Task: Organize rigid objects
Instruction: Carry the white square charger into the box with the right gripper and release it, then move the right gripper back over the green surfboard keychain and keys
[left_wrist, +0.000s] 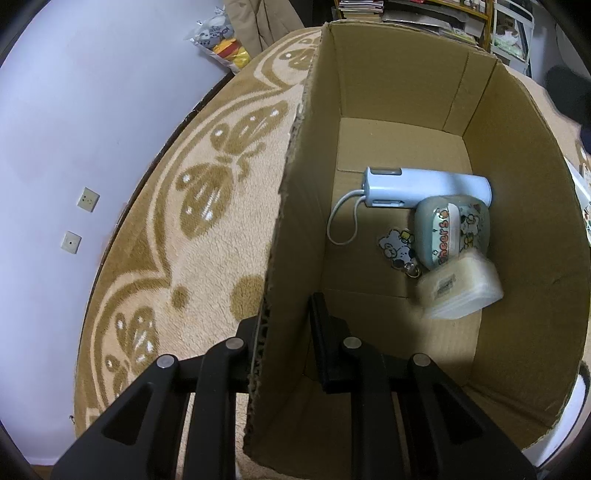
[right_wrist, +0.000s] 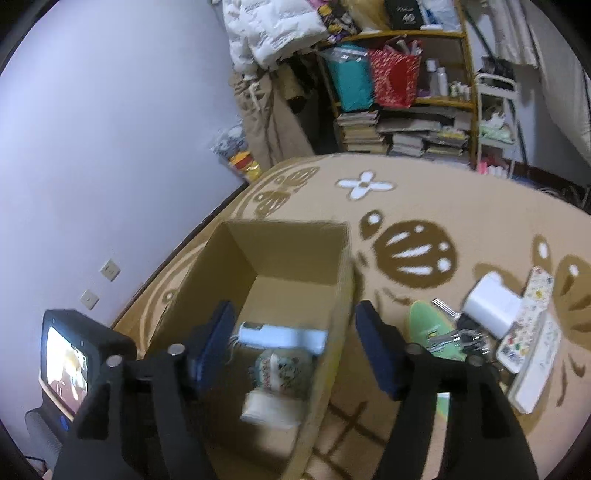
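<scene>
left gripper (left_wrist: 284, 339) clamped on near wall of open brown cardboard box (left_wrist: 295, 206) | right gripper (right_wrist: 295, 343) spread wide, empty, above box rim | loose white rectangular charger block (right_wrist: 491, 304) lies on rug right of right gripper, nearer that hand

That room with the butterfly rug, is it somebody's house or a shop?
Probably a room in somebody's home: a patterned rug on the floor, a cluttered shelf with stacked books, and a white puffy jacket piled nearby.

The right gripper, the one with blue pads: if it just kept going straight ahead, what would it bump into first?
Probably the cardboard box: the right gripper is open, its fingers either side of the box's right wall. Depth is unclear.
</scene>
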